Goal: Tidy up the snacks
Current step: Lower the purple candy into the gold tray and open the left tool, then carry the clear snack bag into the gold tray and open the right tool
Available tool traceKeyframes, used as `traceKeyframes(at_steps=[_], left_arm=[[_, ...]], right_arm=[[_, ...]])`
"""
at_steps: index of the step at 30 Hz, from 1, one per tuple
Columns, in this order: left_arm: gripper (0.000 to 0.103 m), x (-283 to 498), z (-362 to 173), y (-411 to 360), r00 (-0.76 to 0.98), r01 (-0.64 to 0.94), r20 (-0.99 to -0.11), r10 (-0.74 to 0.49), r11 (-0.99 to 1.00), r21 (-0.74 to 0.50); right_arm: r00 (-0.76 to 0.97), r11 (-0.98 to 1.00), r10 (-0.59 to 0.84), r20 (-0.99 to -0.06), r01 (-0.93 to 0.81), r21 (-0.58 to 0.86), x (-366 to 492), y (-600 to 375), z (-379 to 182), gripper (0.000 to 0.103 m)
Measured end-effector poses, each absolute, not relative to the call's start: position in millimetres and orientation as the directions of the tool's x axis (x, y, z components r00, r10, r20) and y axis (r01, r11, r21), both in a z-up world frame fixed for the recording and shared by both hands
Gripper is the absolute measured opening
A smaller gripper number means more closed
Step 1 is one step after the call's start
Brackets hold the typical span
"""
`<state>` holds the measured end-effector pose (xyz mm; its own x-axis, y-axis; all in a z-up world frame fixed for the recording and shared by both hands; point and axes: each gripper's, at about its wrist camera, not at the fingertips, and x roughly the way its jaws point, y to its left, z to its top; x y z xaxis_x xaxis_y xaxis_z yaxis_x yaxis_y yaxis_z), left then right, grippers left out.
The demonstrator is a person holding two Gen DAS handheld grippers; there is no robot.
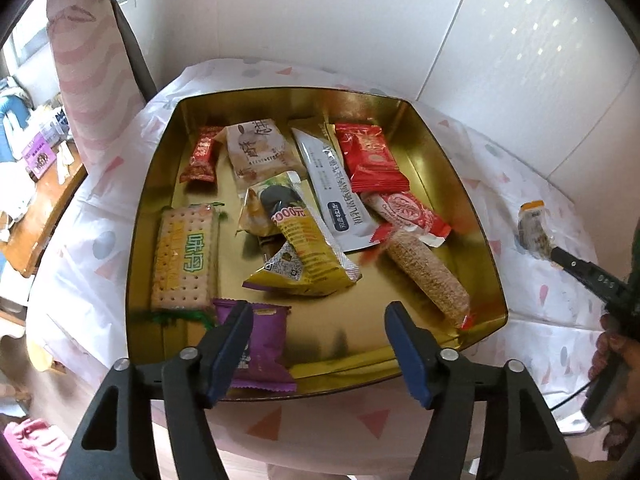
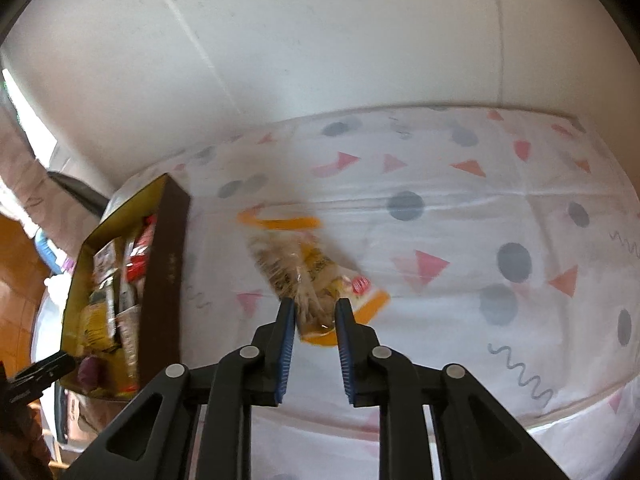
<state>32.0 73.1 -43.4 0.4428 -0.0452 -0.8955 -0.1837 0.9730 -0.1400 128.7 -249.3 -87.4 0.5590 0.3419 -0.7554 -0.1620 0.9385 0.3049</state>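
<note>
- step in hand, as i judge it: the right tool [image 2: 314, 312] grips a clear orange-ended snack pack [image 2: 308, 268] over the table [image 2: 460, 216], just right of the gold tin [image 1: 460, 184].
- left tool [image 1: 318, 316] gapes wide and empty over the tin's near edge.
- next: carry the pack left over the tin wall, release it among the snacks.

White panelled wall [image 1: 360, 20]; wooden desk [image 1: 44, 208] left.
</note>
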Motion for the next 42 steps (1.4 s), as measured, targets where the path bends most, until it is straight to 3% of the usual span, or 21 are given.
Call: traceKeyframes(at_steps=[7, 26, 33, 42], left_arm=[[0.072, 24.9, -35.6, 70.8, 0.466, -0.181, -0.885, -0.014, 0.977, -0.111], [0.079, 16.5, -26.5, 80.8, 0.504, -0.228, -0.864, 0.001, 0.965, -0.132], [0.08, 10.9, -28.1, 89.1, 0.501, -0.265, -0.865, 0.03, 0.957, -0.121], [0.08, 1.1, -24.5, 101.4, 0.512, -0.308, -0.857, 0.065, 0.945, -0.112]], right_arm=[[0.56, 0.925, 0.38, -0.737, -0.227, 0.304, 124.3, -232.8, -76.2, 0.013], [0.537, 0.836, 0.546, -0.643, -0.395, 0.38, 109.4, -203.2, -24.8, 0.013], [0.389, 0.705, 0.683, -0.618, -0.571, 0.42, 101.8, -156.1, -11.8, 0.013], [0.121, 0.507, 0.694, -0.71, -0.782, 0.362, 85.7, -63.5, -35.5, 0.013]])
